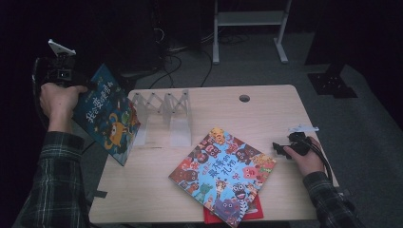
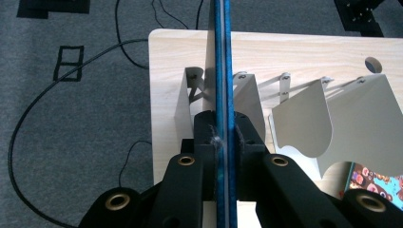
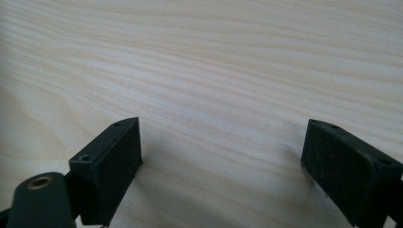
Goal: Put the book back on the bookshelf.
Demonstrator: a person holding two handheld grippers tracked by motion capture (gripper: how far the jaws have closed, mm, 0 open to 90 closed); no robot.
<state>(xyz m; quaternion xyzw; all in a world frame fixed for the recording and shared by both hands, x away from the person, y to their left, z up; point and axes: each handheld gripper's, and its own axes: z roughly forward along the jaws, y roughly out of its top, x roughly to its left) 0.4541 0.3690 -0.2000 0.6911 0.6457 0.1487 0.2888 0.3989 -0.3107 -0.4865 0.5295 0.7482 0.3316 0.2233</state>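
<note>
Currently the left gripper (image 2: pixel 222 142) pinches the blue book (image 1: pixel 107 114) by its edge, held upright over the table's left edge so it can slide into the white rack (image 1: pixel 164 114). Right gripper (image 3: pixel 223 166), jaws spread, rests empty on the table (image 1: pixel 266 109) at right.

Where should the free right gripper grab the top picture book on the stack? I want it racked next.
Take the top picture book by its right corner, which overhangs the red book beneath. Come from the right, where the open right gripper rests; it lies flat, so only an edge fits.
</note>
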